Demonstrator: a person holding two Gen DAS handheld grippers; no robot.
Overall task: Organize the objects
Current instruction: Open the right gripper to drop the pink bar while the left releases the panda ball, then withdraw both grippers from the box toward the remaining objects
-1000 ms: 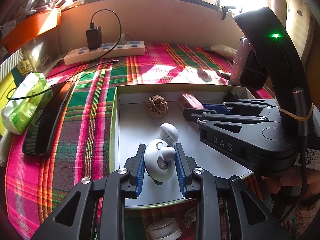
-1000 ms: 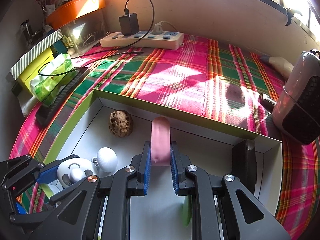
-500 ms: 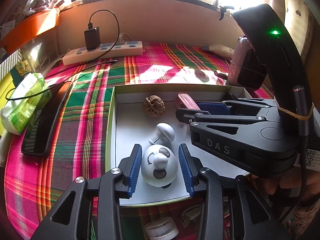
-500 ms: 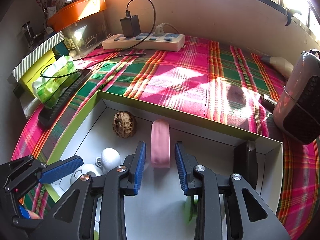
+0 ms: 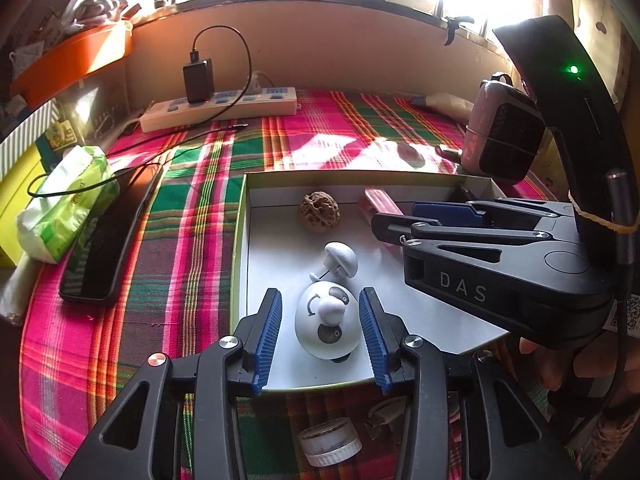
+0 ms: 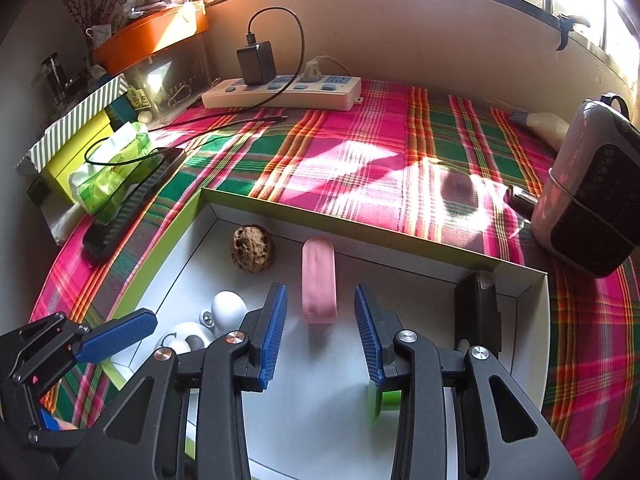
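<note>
A shallow white box with a green rim (image 5: 239,240) (image 6: 256,204) lies on the plaid cloth. In it are a white egg-shaped toy (image 5: 326,328) (image 6: 182,338) with a small white knob (image 5: 340,256) beside it, a walnut (image 5: 319,213) (image 6: 253,252), a pink bar (image 6: 319,280) (image 5: 378,200) and a black block (image 6: 478,312). My left gripper (image 5: 319,332) is open with the white toy lying free between its pads. My right gripper (image 6: 320,332) is open, its pads on either side of the pink bar's near end, not touching it.
A black phone (image 5: 110,236) and a green tissue pack (image 5: 64,204) lie left of the box. A power strip with a charger (image 5: 218,108) is at the back. A pink and black device (image 6: 592,184) stands at the right. A white jar lid (image 5: 330,440) lies in front of the box.
Both grippers have opened. The left let go of the white toy and the right let go of the pink bar; both objects now rest in the box. Both grippers have drawn back slightly.
</note>
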